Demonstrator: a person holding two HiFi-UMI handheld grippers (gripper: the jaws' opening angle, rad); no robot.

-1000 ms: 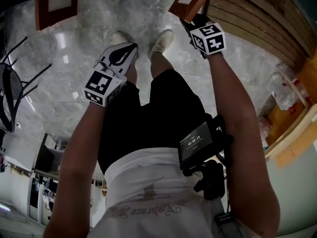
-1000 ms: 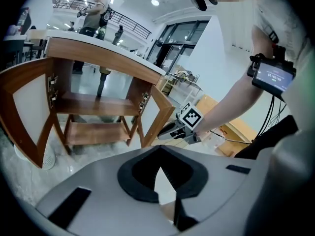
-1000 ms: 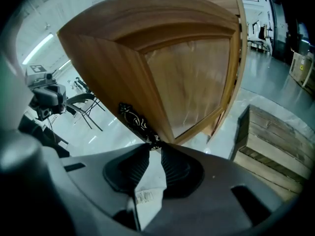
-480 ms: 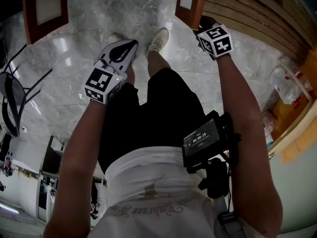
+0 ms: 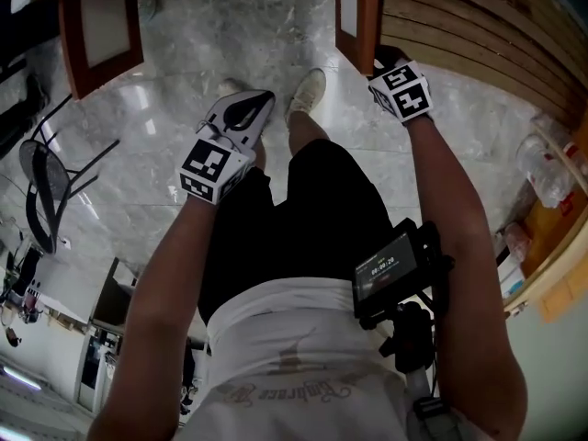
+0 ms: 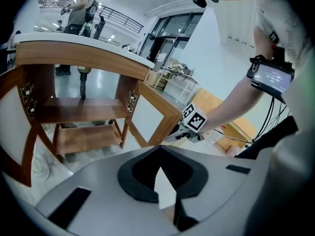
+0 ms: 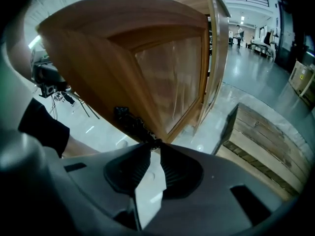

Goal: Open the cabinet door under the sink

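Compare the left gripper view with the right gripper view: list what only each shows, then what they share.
Only the left gripper view: the shut, empty left hand-held gripper and the small black screen by the person's arm. Only the right gripper view: the black metal door handle that the right hand-held gripper clamps. Both: that gripper, the brown wooden cabinet door with its pale panel, and the glossy grey floor.

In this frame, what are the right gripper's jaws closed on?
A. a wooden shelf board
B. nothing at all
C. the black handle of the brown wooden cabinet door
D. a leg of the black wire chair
C: the right gripper view shows the right gripper with its jaws pinched on the black handle, which is fixed to the brown wooden cabinet door with a translucent panel.
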